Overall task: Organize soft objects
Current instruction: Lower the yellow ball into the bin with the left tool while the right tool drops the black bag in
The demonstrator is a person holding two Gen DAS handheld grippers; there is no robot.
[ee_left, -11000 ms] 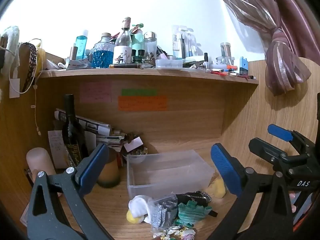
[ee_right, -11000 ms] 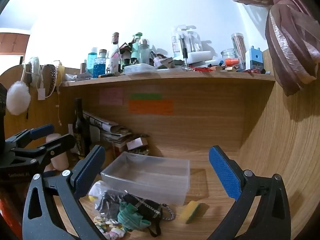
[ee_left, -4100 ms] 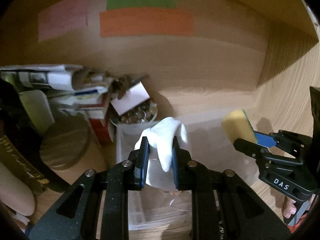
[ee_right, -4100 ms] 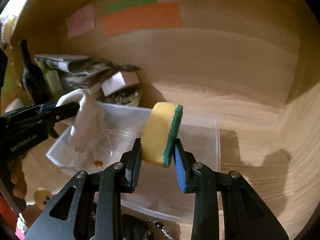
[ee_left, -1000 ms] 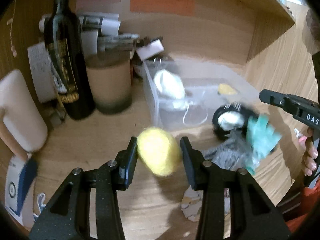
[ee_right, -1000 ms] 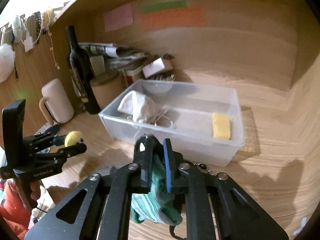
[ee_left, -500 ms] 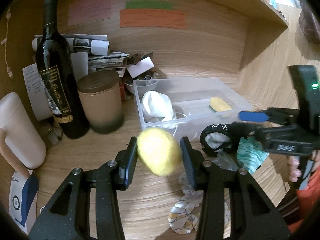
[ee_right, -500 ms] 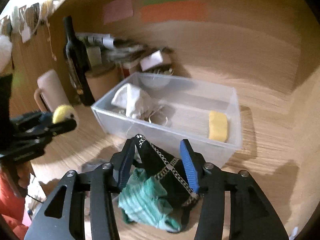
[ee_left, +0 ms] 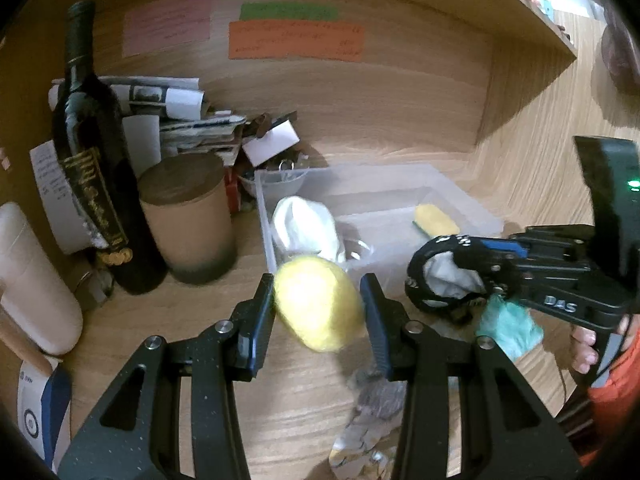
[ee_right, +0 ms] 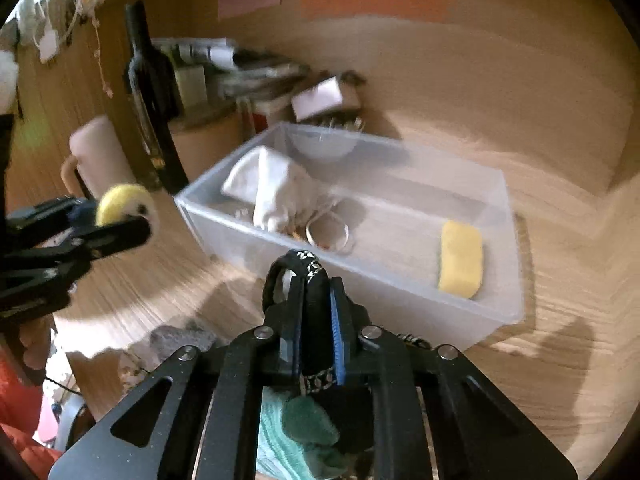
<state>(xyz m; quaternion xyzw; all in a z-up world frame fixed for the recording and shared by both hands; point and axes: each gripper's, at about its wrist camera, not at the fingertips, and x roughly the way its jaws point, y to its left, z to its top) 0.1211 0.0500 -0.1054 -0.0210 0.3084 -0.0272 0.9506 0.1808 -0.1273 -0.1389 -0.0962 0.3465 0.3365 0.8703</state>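
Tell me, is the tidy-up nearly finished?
About halfway. The white cloth and yellow sponge already lie in the clear bin. The left gripper holds a yellow fuzzy ball; the right gripper is shut on a black chain-trimmed band. The teal cloth and grey piece are still outside the bin.

A wooden desk alcove (ee_left: 400, 112) under a shelf (ee_left: 532, 20); coloured paper notes (ee_left: 296, 40) stuck at twelve o'clock; warm, dim light.

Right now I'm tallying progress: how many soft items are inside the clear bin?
2: a white cloth pouch at the clear bin's left end, a yellow sponge at its right. None seems hidden.
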